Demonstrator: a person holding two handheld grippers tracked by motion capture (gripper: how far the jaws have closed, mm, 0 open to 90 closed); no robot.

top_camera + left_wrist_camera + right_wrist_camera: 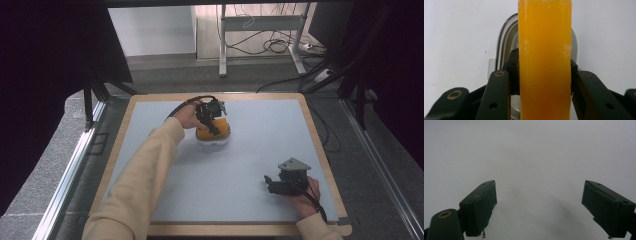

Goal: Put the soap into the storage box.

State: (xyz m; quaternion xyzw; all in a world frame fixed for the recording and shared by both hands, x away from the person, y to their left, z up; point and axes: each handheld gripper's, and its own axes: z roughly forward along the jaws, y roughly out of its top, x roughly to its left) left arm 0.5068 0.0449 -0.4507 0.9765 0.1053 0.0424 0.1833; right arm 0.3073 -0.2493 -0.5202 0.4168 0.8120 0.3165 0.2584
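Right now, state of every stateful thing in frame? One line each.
left hand-held gripper: shut on the orange block, jaws pressing both its sides
orange block: clamped, standing over a clear container
clear container: under the block; open or lidded, cannot tell
right hand-held gripper: open, nothing between its jaws, resting near the mat's front right corner

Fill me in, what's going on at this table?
A person works with a hand-held gripper in each hand. The left hand-held gripper is clamped on an orange block standing on edge over a clear, pale container near the far middle of the grey mat. The right hand-held gripper rests near the mat's front right corner, jaws open with nothing between them.
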